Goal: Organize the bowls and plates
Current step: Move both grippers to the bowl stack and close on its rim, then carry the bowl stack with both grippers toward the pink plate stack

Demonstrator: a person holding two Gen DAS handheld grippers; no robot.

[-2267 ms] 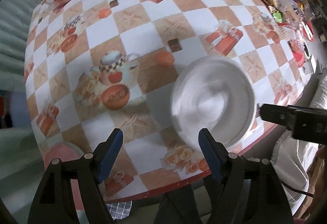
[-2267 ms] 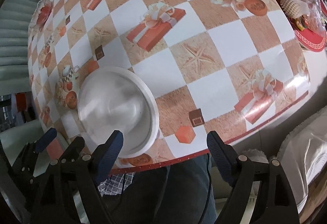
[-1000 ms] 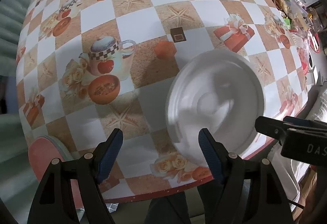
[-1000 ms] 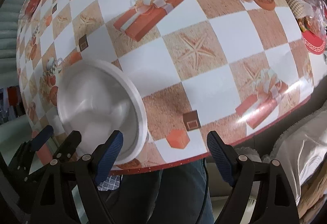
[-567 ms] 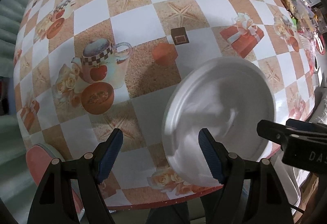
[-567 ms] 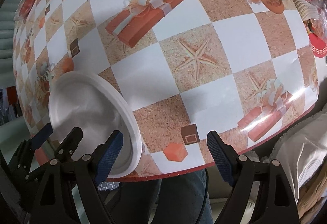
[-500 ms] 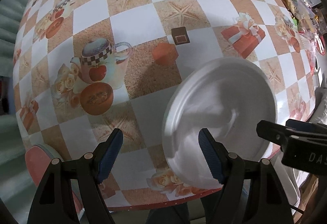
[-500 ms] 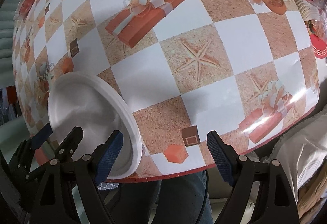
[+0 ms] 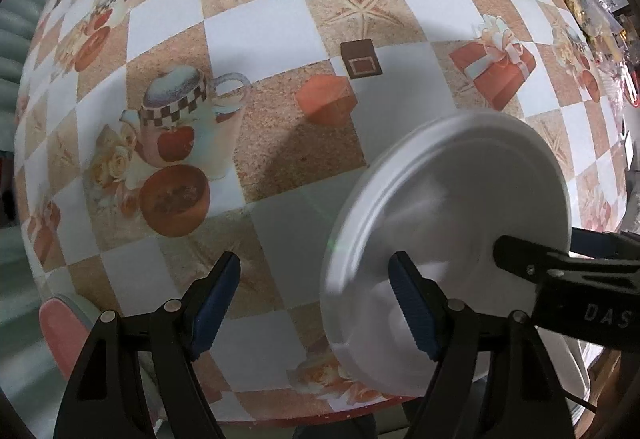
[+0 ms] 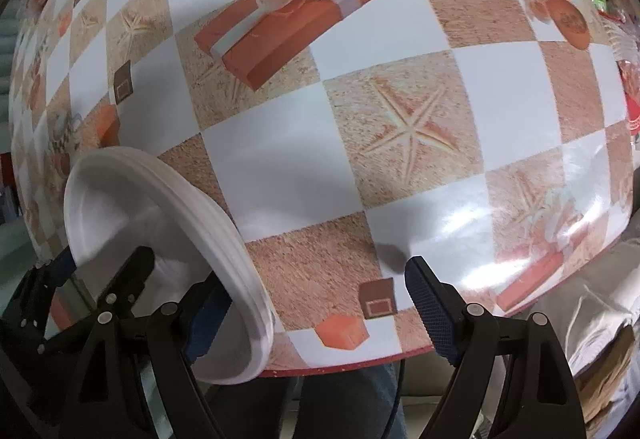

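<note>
1. Sitting at the near edge of the table, the white plate (image 9: 448,223) fills the lower right of the left wrist view; in the right wrist view it shows at the lower left (image 10: 160,223), its rim looking layered, perhaps more than one stacked.
2. Looks like thin, light disposable ware to me: easy to lift, likely to flex or slide on the glossy cloth, so pinching the raised rim seems the safest hold.
3. The left gripper (image 9: 316,305) has its jaws wide apart, one blue finger over the plate's near rim, the other over bare cloth.
4. The right gripper (image 10: 312,315) is likewise spread, one finger just behind the rim, clamping nothing.
5. Beneath lies the checkered tablecloth (image 10: 280,159), with clutter (image 9: 600,15) far at the upper right.
</note>
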